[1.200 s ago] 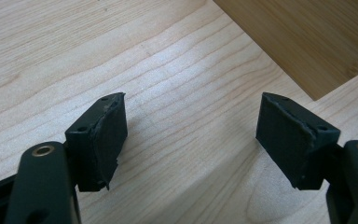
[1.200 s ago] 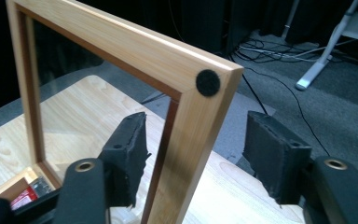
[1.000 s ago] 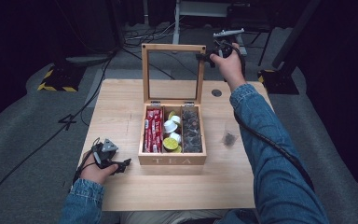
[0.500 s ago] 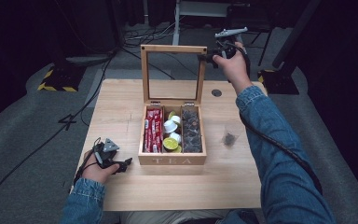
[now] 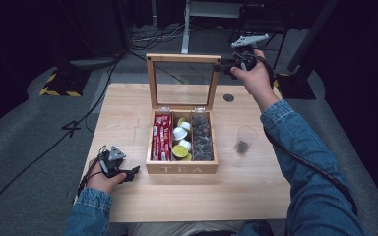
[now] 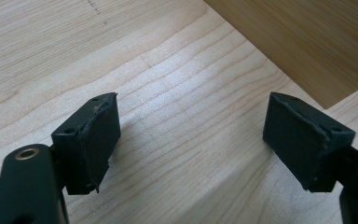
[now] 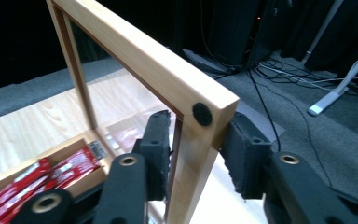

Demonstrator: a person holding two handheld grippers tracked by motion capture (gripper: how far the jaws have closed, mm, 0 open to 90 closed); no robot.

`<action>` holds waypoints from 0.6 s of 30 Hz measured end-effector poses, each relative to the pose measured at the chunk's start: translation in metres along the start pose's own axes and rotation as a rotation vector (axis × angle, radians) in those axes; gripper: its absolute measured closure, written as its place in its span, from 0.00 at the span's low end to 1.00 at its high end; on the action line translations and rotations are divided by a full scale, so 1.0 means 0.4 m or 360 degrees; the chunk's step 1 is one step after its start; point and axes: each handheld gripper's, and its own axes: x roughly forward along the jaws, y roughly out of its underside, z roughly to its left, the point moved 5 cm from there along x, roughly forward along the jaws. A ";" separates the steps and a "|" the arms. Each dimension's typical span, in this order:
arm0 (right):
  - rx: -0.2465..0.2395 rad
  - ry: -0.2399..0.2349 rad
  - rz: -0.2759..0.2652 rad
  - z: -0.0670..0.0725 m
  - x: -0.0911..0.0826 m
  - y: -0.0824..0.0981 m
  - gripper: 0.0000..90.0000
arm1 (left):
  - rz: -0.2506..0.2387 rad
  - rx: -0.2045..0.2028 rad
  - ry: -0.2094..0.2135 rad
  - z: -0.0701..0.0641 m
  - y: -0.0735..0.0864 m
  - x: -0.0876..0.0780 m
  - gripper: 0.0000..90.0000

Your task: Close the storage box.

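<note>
**Right tongs pinch the raised tea-box lid**

Your right gripper (image 7: 193, 154) has its jaws clamped on the upper corner of the glass-paned lid (image 5: 183, 58), which stands upright over the wooden tea box (image 5: 182, 168). Below those jaws, red sachets (image 5: 161, 137) fill the nearest compartment. Your left gripper (image 6: 191, 140) rests on the table (image 5: 128, 108) with its jaws spread wide and nothing between them; the box's side lies just ahead of it. A clear cup (image 5: 245, 139) stands beside the box, below your right forearm.
</note>
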 end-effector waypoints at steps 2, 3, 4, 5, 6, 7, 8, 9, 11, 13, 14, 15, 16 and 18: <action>0.0022 -0.0024 0.0002 0.010 -0.012 0.004 0.73 | -0.0009 -0.0007 -0.0004 0.000 0.000 0.001 0.21; 0.0028 -0.0032 0.0004 0.015 -0.018 0.007 0.74 | -0.0010 -0.0010 -0.0004 0.000 0.000 0.001 0.21; 0.0034 -0.0035 0.0010 0.021 -0.024 0.009 0.74 | -0.0008 -0.0012 -0.0004 0.000 0.000 0.001 0.21; 0.0033 -0.0039 0.0016 0.029 -0.030 0.012 0.74 | -0.0007 -0.0003 -0.0003 0.001 0.000 0.001 0.21; 0.0032 -0.0038 0.0022 0.033 -0.033 0.015 0.74 | -0.0007 -0.0004 -0.0003 0.001 -0.001 0.001 0.21; 0.0026 -0.0035 0.0038 0.041 -0.039 0.019 0.74 | -0.0006 -0.0003 -0.0003 0.001 -0.001 0.001 0.21; 0.0021 -0.0037 0.0042 0.045 -0.041 0.021 0.74 | -0.0007 -0.0003 -0.0003 0.001 -0.001 0.001 0.21; 0.0015 -0.0040 0.0043 0.051 -0.044 0.025 0.74 | -0.0007 -0.0004 -0.0002 0.001 -0.001 0.001 0.21; 0.0014 -0.0053 0.0051 0.061 -0.048 0.034 0.73 | -0.0011 -0.0007 -0.0004 0.001 -0.001 0.002 0.21; 0.0017 -0.0066 0.0053 0.070 -0.053 0.042 0.73 | -0.0011 -0.0006 -0.0003 0.002 -0.001 0.002 0.21; 0.0019 -0.0070 0.0051 0.075 -0.057 0.046 0.73 | -0.0011 -0.0006 -0.0004 0.002 -0.001 0.002 0.21; 0.0022 -0.0075 0.0048 0.079 -0.060 0.049 0.72 | -0.0010 -0.0006 -0.0004 0.002 -0.001 0.002 0.21; 0.0023 -0.0078 0.0047 0.084 -0.063 0.053 0.72 | -0.0007 -0.0005 -0.0003 0.002 -0.001 0.002 0.21; 0.0011 -0.0081 0.0048 0.094 -0.070 0.060 0.72 | -0.0008 -0.0008 -0.0004 0.002 -0.002 0.002 0.21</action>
